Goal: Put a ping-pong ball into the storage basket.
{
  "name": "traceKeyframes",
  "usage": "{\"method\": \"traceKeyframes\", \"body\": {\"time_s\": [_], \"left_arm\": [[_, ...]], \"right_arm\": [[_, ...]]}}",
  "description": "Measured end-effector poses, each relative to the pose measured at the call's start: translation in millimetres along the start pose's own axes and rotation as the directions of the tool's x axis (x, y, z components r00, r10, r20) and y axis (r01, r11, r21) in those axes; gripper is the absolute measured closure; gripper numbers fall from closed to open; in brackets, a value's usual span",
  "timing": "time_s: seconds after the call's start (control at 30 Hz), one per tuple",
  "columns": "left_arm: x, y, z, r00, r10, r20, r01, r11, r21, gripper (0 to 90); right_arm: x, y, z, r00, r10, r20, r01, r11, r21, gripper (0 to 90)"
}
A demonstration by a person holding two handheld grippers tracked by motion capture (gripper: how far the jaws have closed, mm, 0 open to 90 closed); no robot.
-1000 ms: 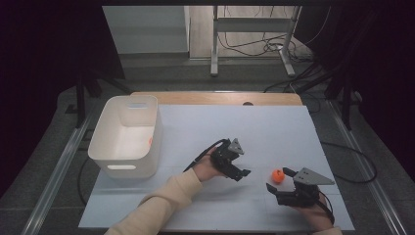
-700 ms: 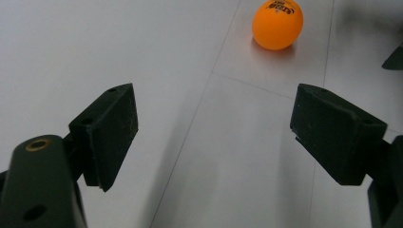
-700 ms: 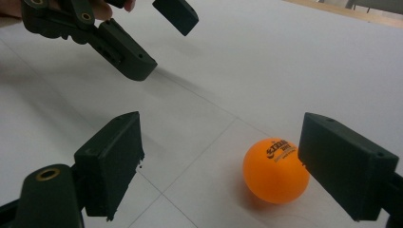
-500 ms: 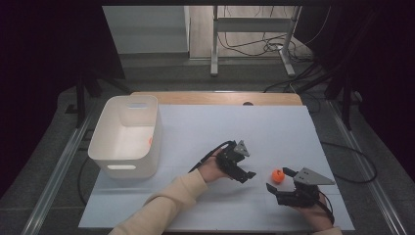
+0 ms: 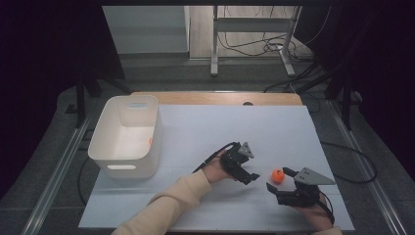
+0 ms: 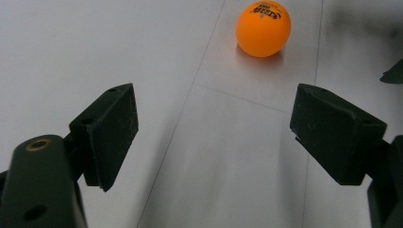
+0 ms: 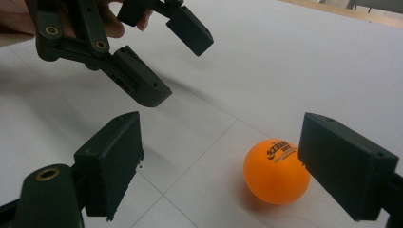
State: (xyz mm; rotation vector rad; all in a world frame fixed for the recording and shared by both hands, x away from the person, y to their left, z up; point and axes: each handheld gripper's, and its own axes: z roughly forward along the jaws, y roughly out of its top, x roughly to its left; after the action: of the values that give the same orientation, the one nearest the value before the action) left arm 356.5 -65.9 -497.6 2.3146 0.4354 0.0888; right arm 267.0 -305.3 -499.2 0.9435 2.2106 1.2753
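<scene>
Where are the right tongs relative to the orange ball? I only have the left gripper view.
Observer: The right tongs are open, one jaw on each side of the orange ball, which lies on the table close to one jaw.
Operator: Is there anywhere to put the ball?
Observer: Yes, a white bin stands at the table's left side, with a small orange thing inside it.

Left gripper (image 5: 248, 177) agape, tilted down — right gripper (image 5: 281, 179) agape, apparently low — near each other.
</scene>
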Motion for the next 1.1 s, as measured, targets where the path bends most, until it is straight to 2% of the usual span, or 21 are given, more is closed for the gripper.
{"method": "traceKeyframes", "body": {"time_s": [0.37,0.57,0.93,1.1], "left_arm": [[-2.7,5.1,9.6,0.9998,0.007,0.019,-0.008,0.9999,0.009,17.4],[-2.9,6.8,13.4,0.9994,0.011,0.033,-0.011,0.9999,-0.001,17.4],[-4.4,10.9,24.1,0.9986,0.021,0.048,-0.021,0.9997,0.008,17.5],[-5.6,11.7,27.4,0.9984,0.021,0.052,-0.022,0.9997,0.007,17.5]], "right_arm": [[0.3,0.3,-0.6,1.0000,0.004,-0.004,-0.004,1.000,-0.009,15.6],[0.8,0.8,-0.9,1.0000,0.004,-0.006,-0.004,1.000,-0.009,15.6],[0.0,2.2,-3.0,0.9992,0.034,-0.020,-0.034,0.999,-0.030,15.6],[-0.1,2.1,-2.8,0.9993,0.031,-0.019,-0.032,0.999,-0.028,15.6]]}}
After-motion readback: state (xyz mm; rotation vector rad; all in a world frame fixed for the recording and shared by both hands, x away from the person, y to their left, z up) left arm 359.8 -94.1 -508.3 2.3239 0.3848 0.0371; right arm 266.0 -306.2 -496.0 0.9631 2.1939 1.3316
